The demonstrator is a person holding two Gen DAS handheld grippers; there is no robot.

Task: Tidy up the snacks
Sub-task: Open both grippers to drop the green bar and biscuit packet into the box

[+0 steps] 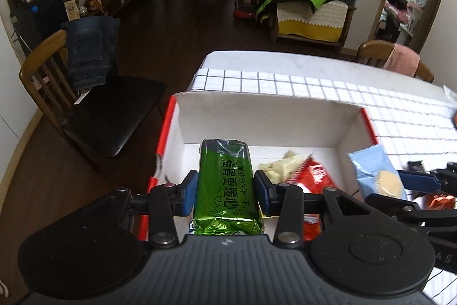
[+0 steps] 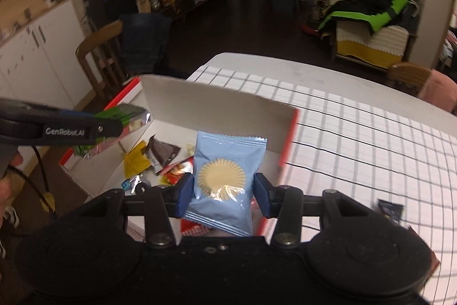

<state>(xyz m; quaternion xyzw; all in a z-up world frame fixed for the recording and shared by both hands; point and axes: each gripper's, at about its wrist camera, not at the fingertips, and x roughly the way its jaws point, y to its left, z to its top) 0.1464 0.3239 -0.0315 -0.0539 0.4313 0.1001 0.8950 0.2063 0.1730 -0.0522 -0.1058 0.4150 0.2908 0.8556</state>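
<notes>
Both tongs pointed steeply down over the white box (image 1: 268,122). The left tongs (image 1: 225,192) clamped a glossy green foil packet (image 1: 225,185) – its lower end hidden by the body. The right tongs (image 2: 224,195) clamped a smooth blue pouch (image 2: 225,176); loose snacks (image 2: 160,153) beyond the pads were blurred.

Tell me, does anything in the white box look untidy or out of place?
Slightly. The snacks already in the white box lie in a loose jumble, such as the dark packet and yellow packet, overlapping at different angles. Nothing looks spilled or torn.
</notes>
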